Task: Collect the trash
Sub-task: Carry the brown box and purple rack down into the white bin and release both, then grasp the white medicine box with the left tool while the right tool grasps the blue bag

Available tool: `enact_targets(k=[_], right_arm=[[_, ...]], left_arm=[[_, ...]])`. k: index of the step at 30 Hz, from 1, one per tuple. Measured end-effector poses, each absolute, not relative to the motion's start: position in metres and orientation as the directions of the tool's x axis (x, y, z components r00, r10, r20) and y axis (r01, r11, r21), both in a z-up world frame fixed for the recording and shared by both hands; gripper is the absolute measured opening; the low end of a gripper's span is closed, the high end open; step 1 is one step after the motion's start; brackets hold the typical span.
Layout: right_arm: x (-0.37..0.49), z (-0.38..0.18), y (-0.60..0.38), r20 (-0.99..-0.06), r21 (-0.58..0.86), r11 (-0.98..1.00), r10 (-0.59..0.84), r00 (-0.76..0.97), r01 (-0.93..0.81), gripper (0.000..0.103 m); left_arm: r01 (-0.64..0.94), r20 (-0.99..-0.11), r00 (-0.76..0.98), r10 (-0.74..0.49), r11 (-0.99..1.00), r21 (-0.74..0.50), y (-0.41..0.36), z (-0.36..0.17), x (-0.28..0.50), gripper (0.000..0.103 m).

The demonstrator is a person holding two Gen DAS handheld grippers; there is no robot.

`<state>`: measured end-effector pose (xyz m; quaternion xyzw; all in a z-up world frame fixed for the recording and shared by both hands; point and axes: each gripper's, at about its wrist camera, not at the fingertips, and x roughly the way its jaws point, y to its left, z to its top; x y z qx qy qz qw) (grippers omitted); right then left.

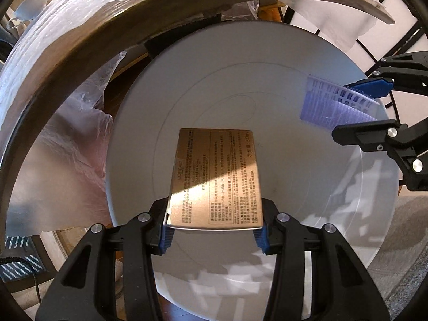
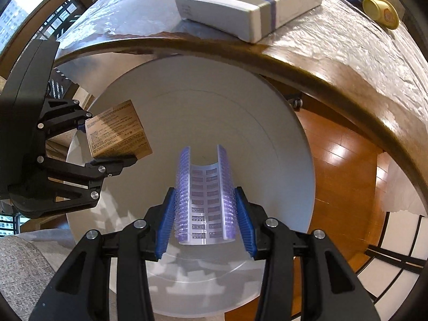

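1. Far left in the left wrist view, we see clear plastic sheeting (image 1: 67, 139) hanging from the curved wooden table edge (image 1: 88, 40) down toward the floor.
2. Our left gripper (image 1: 214, 234) points steeply down, its blue pads (image 1: 166, 236) pressed on both sides of a gold cardboard box (image 1: 216, 176) printed with fine text; the box is held above the white round bin lid (image 1: 281, 80).
3. In the right wrist view, that same box (image 2: 117, 133) hangs over the lid's left part (image 2: 203, 101).
4. Our right gripper (image 2: 204, 219) is closed narrowly on a purple blister pack (image 2: 204, 195), bent into a U between the pads and also above the lid.
5. Beyond the lid, the table top (image 2: 334, 48) is covered in crinkled plastic and carries a white medicine box (image 2: 248, 5) and a yellow cup (image 2: 381, 12) lying on its side.
6. To the right, glossy orange wood flooring (image 2: 345, 165) shows under the table, with grey carpet (image 2: 24, 264) at lower left and windows (image 2: 16, 8) at upper left.
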<state>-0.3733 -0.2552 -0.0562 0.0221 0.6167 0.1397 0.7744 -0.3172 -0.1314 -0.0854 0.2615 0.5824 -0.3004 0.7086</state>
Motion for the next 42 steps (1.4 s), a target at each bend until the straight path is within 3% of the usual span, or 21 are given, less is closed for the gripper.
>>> enact_targets(k=[1,2,4,10,15,16,17,19,25,30,42], right_arm=[[-0.374,-0.055,-0.254,-0.948,0.203,0.961,0.241,0.206,-0.19,0.046],[-0.373,-0.054,-0.253,-0.949,0.196,0.962,0.235,0.212,-0.189,0.06],[-0.375,-0.049,-0.254,-0.946,0.18,0.966,0.222,0.237,-0.184,0.073],[-0.379,-0.033,-0.262,-0.94,0.162,0.972,0.205,0.272,-0.17,0.074],[-0.381,0.014,-0.276,-0.902,0.152,0.976,0.202,0.382,-0.156,0.078],[-0.378,0.031,-0.282,-0.88,0.155,0.976,0.206,0.428,-0.153,0.085],[-0.374,0.044,-0.286,-0.862,0.15,0.977,0.204,0.464,-0.152,0.09],[-0.36,0.073,-0.294,-0.814,0.118,0.978,0.194,0.548,-0.171,0.094],[-0.28,0.102,-0.306,-0.757,0.064,0.966,0.211,0.618,-0.251,0.096],[-0.21,0.078,-0.32,-0.806,0.118,0.95,0.261,0.531,-0.288,0.096],[-0.167,0.041,-0.307,-0.861,0.161,0.925,0.303,0.41,-0.346,0.096]], left_arm=[[0.733,-0.979,0.16,-0.124,0.679,0.034,-0.132,-0.084,-0.318,0.053],[0.733,-0.977,0.175,-0.121,0.678,0.047,-0.131,-0.083,-0.316,0.069],[0.732,-0.969,0.215,-0.121,0.677,0.077,-0.131,-0.077,-0.316,0.08],[0.725,-0.966,0.223,-0.129,0.685,0.076,-0.127,-0.067,-0.31,0.081],[0.706,-0.942,0.257,-0.214,0.708,0.031,-0.12,-0.023,-0.308,0.081],[0.702,-0.933,0.268,-0.24,0.712,0.018,-0.118,-0.013,-0.308,0.083],[0.696,-0.918,0.286,-0.274,0.718,0.003,-0.117,0.001,-0.306,0.095],[0.684,-0.869,0.361,-0.338,0.73,0.0,-0.121,0.03,-0.302,0.102],[0.711,-0.839,0.411,-0.355,0.701,0.052,-0.167,0.039,-0.281,0.102],[0.725,-0.849,0.408,-0.336,0.684,0.078,-0.195,0.022,-0.276,0.102],[0.704,-0.852,0.38,-0.361,0.71,0.014,-0.216,0.018,-0.253,0.1]])
